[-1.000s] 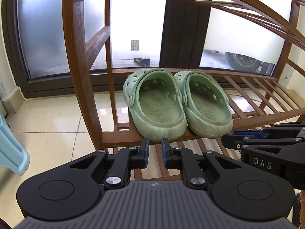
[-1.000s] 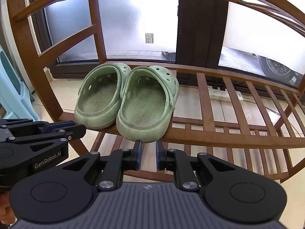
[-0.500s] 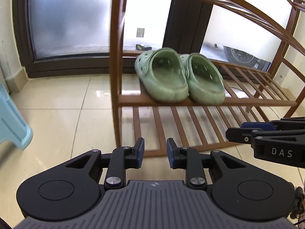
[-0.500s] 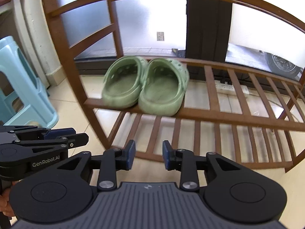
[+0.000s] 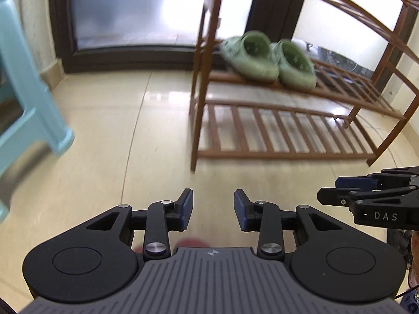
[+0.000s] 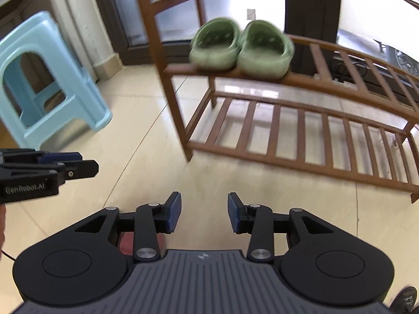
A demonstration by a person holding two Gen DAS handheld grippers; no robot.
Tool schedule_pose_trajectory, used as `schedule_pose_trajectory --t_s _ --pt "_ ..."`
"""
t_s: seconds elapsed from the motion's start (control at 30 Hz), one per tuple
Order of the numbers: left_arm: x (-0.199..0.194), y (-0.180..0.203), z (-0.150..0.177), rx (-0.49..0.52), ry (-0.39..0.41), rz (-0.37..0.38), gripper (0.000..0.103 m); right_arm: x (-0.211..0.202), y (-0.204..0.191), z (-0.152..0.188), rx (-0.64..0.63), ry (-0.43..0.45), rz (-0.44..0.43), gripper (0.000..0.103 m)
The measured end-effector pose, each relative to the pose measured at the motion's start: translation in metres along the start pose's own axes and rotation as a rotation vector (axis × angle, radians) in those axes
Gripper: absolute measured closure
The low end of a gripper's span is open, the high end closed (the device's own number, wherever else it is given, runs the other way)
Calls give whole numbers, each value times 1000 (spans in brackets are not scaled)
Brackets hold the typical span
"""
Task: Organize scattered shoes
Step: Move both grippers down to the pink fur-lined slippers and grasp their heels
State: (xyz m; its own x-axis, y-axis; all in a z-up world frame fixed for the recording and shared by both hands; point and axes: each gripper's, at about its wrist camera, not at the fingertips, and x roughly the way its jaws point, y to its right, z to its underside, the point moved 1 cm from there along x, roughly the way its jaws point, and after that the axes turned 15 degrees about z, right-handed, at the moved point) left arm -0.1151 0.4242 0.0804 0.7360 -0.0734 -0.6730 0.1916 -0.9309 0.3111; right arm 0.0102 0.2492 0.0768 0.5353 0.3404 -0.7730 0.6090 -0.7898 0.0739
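on the second-lowest slatted shelf of the brown wooden shoe rack (image 5: 264, 154), at its left end, sits the pair of green clogs (image 5: 267, 59), side by side and touching, heels toward the cameras; both views blur them a little. the bottom shelf below them holds nothing that can be seen.

well short of the rack, over the cream tiled floor (image 5: 110, 136), the left gripper (image 5: 213, 206) points downward with its jaws apart. its jaws have just been opening, and nothing lies between the blue pads (image 5: 187, 206); only bare tile shows in the gap. a dull red patch shows on the floor just under the gripper body, too hidden to tell what it is.

the right gripper (image 6: 204, 210) is in the same state: jaws parted, just been opening, holding nothing and touching nothing, with floor visible between its pads (image 6: 174, 210). a similar reddish patch peeks out beneath its left linkage.

each gripper shows in the other's view: the right one at the right edge of the left wrist view, the left one at the left edge of the right wrist view, so the two hang beside each other and apart. neither is near the clogs.

a pale blue plastic stool (image 6: 49, 78) stands on the floor to the left of the rack, beside the wall. behind the rack is a dark-framed frosted glass door (image 5: 131, 13).
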Motion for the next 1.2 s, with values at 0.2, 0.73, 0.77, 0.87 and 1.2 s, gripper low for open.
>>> schedule_pose_trajectory --t_s 0.2,0.73,0.77,0.87,1.2 --pt "-13 -18 34 -41 -15 -29 54 3 -22 37 -30 -39 -41 46" --pt "9 -48 136 -107 -136 -130 36 31 -70 105 -81 -120 -94 21" --pt "10 -51 140 -114 -141 -137 36 33 -74 110 -90 -125 -99 20" --pt "9 -54 150 -125 -151 -133 36 35 -86 124 -131 -131 -117 18" --pt "26 -62 171 -138 -176 -164 26 35 -109 144 -192 -144 -162 15"
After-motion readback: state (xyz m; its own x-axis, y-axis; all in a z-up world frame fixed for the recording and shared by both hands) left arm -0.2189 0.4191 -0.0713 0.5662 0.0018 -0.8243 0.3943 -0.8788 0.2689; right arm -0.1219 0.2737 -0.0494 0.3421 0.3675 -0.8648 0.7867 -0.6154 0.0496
